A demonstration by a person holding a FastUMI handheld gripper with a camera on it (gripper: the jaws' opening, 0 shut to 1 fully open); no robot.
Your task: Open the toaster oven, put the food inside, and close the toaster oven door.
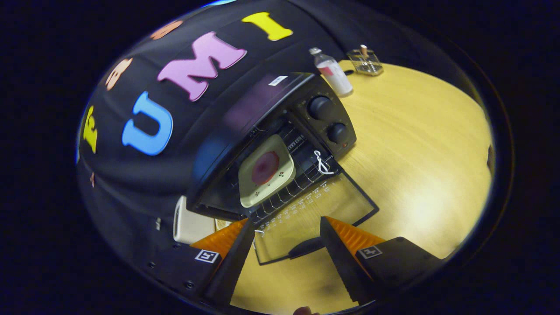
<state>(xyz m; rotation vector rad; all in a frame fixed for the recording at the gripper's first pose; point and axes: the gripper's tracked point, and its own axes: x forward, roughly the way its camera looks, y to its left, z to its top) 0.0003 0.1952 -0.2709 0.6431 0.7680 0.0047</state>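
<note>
We see the toaster oven (262,131) standing on the wooden bench (415,153) against the booth's dark wall, a black box with two round knobs (321,108) stacked on its control panel. Its glass door (315,218) is folded fully down and lies flat toward us, a dark handle (306,247) along its near edge and rows of pale printed marks across the pane. Inside, on the wire rack (297,175), rests a pale square plate (266,171) carrying a round reddish-brown piece of food (265,167). A small white cord (321,162) is tied at the rack's edge near the door hinge. Our jaws (286,238) are spread wide and hold nothing; the door's handle sits between them, and we cannot tell whether either finger touches the door. Beyond the oven stand a small bottle (332,72) and a clear glass dish (365,61) with something upright in it that is too small to make out. A pale object (190,223) shows beside the oven, half hidden by one finger, and the oven's deeper interior is too dark to read.
</note>
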